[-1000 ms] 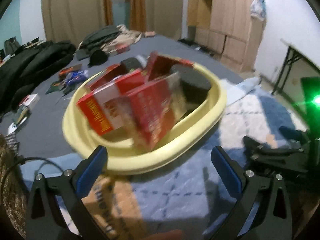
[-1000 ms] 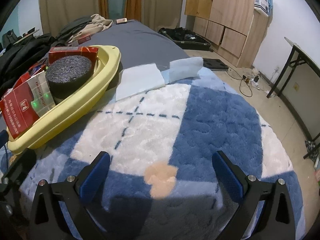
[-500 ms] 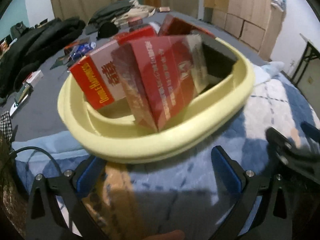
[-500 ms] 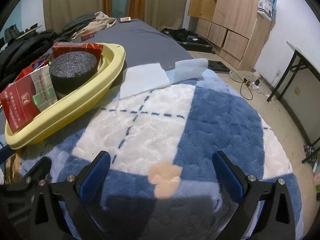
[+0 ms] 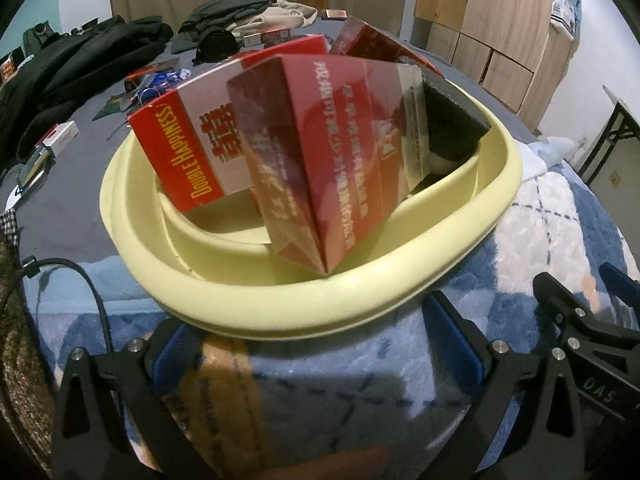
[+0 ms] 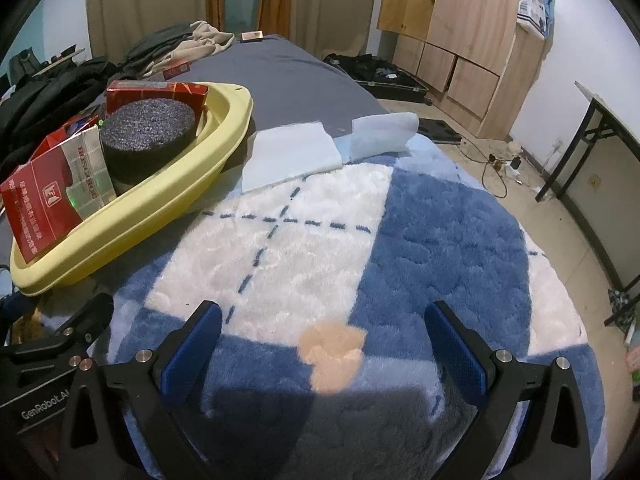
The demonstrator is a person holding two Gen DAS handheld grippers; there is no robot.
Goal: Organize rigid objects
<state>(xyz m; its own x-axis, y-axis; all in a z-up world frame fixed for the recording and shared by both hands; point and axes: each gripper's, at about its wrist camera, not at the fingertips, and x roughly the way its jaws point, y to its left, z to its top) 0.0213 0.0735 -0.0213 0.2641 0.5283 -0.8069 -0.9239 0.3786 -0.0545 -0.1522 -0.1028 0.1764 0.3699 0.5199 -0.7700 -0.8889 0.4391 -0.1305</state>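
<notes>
A pale yellow basin (image 5: 312,300) sits on the bed and holds red cartons (image 5: 344,168), one marked Double Happiness (image 5: 188,156), and a black foam disc (image 5: 452,120). My left gripper (image 5: 320,344) is open, its blue fingers just under the basin's near rim; the left fingertip is hidden behind that rim. In the right wrist view the basin (image 6: 168,208) lies at the left with the foam disc (image 6: 148,136) and a red carton (image 6: 44,204) in it. My right gripper (image 6: 320,332) is open and empty over the blue and white blanket (image 6: 304,248).
A brown cardboard box (image 5: 228,392) lies under the left gripper. Dark clothes (image 5: 68,68) and small items litter the grey bed behind the basin. White cloths (image 6: 292,152) lie on the blanket's far edge. A wooden wardrobe (image 6: 460,28) and a table (image 6: 608,120) stand to the right.
My left gripper has moved in close to the basin, whose near rim now sits between the fingertips. The right gripper has shifted only slightly.
</notes>
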